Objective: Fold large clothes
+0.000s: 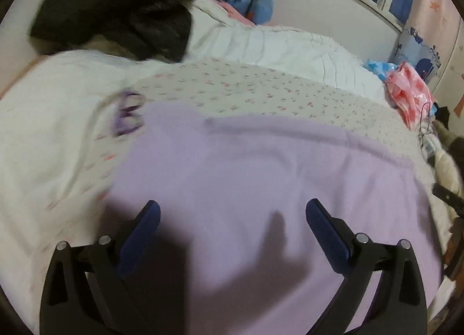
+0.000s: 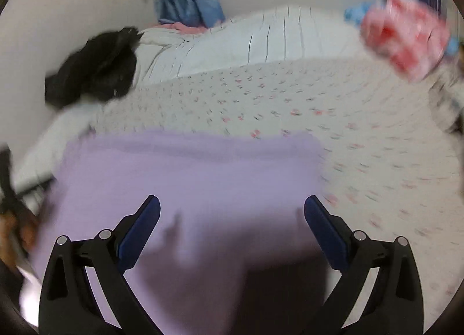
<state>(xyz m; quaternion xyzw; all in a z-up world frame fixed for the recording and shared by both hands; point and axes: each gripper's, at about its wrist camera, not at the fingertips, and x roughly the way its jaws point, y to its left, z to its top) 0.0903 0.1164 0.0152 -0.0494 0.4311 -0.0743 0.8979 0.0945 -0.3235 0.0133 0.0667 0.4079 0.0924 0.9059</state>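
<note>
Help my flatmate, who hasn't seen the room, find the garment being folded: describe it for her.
Start at the bed with the floral sheet. The lilac garment lies flat on its near part, under both open grippers. It is the only plain pale purple piece; the black clothes sit heaped far back, by the wall.

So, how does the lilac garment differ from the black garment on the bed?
The lilac garment lies spread flat near both grippers; the black garment sits bunched up at the far side, by the wall. The lilac one covers more of the bed than the black one. Both rest on the bedding, ungripped.
</note>
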